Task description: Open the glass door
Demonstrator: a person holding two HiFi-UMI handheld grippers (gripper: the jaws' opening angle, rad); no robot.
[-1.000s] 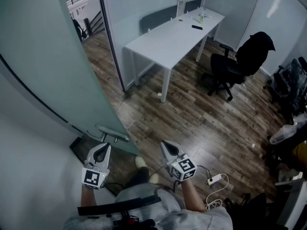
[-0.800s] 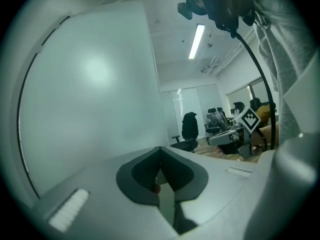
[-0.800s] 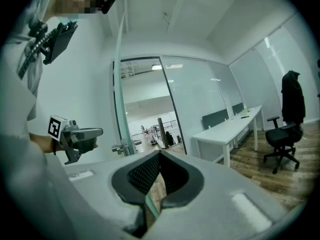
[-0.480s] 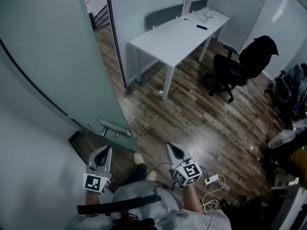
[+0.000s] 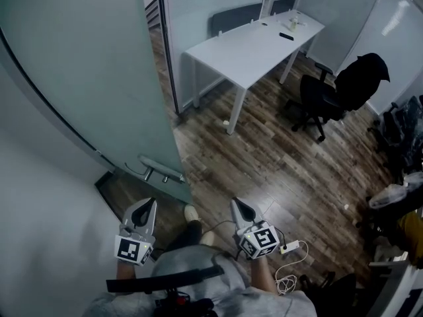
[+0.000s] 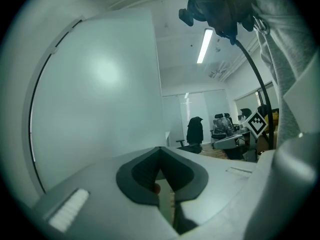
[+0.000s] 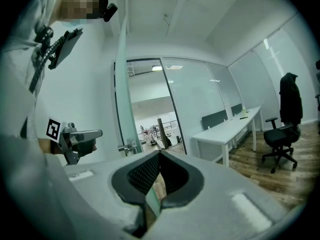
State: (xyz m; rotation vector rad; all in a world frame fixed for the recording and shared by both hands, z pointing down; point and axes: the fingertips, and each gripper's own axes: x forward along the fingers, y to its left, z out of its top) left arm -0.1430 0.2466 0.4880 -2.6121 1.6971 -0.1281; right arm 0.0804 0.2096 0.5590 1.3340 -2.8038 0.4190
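Both left gripper (image 5: 151,203) and right gripper (image 5: 234,203) sit closed, empty, near a frosted glass door (image 5: 92,78).

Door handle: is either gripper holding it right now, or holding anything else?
Nothing is held. The left gripper and right gripper are both shut and empty, short of the door handle.

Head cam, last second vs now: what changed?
The door edge has swung right in the head view, narrowing the gap to the frame. Its handle sits a bit farther from the left gripper. Nothing gripped or released. Left gripper and right gripper stay shut, empty, off the handle. Desk and chair unmoved.
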